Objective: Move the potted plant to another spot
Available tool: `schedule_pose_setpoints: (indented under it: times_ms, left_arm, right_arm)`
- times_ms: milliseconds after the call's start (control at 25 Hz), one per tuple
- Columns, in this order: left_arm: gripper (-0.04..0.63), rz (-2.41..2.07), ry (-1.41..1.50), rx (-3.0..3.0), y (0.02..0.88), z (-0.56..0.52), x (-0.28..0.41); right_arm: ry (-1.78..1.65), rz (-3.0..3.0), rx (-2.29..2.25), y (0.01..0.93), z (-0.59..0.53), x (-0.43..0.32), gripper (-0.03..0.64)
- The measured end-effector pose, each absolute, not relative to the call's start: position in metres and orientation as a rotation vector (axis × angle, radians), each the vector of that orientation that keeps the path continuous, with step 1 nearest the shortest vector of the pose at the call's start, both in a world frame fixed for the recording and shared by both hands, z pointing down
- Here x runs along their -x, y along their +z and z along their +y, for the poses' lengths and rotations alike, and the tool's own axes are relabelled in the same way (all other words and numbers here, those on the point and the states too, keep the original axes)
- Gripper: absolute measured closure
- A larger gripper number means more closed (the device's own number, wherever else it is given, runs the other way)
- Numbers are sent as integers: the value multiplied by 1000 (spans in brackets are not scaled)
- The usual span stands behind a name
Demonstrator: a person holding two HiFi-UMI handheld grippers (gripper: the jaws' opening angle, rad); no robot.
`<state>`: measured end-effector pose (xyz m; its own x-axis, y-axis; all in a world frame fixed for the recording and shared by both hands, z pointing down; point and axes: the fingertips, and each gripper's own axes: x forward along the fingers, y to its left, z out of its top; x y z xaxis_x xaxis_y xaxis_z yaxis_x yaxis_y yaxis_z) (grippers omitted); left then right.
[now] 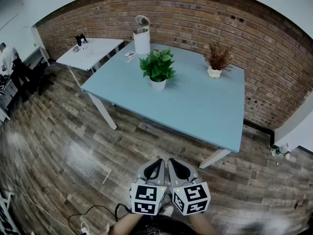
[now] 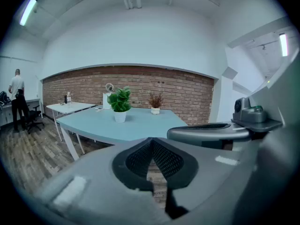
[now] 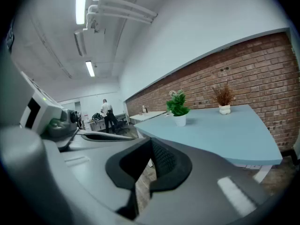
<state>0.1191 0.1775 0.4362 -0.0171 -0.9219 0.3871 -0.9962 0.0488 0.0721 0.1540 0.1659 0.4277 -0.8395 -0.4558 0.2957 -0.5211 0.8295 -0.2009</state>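
Note:
A green potted plant (image 1: pixel 157 70) in a white pot stands near the far left of the light blue table (image 1: pixel 195 106); it also shows as the green plant (image 2: pixel 120 104) in the left gripper view and the green plant (image 3: pixel 178 108) in the right gripper view. A dried brown plant (image 1: pixel 217 60) in a white pot stands at the table's far right. Both grippers hang side by side over the wooden floor, well short of the table. My left gripper (image 1: pixel 159 163) and right gripper (image 1: pixel 174 163) are shut, with nothing between the jaws.
A white cylindrical appliance (image 1: pixel 142 35) stands at the table's far edge. A small white table (image 1: pixel 90 53) with small items stands to the left. A person (image 1: pixel 10 62) stands at far left by an office chair. A brick wall (image 1: pixel 254 48) runs behind. Cables (image 1: pixel 88 214) lie on the floor.

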Motion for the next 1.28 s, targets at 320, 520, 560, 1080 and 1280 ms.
schedule_pose_setpoints:
  times_ms: [320, 520, 560, 1080, 1280]
  left_arm:
    - [592, -2011, 313, -1936, 437, 170, -116]
    - [592, -2004, 298, -1923, 442, 158, -102]
    - [592, -1999, 293, -1920, 444, 154, -98]
    - [592, -1910, 271, -1981, 459, 70, -19]
    - [592, -1843, 272, -2020, 456, 35, 13]
  right_arm:
    - [400, -2778, -754, 430, 156, -153, 612]
    - [362, -2759, -762, 435, 142, -139, 611]
    - [358, -2754, -761, 437, 139, -135, 611]
    - [370, -2692, -848, 453, 61, -58, 611]
    - [389, -2657, -915, 452, 27, -26, 611]
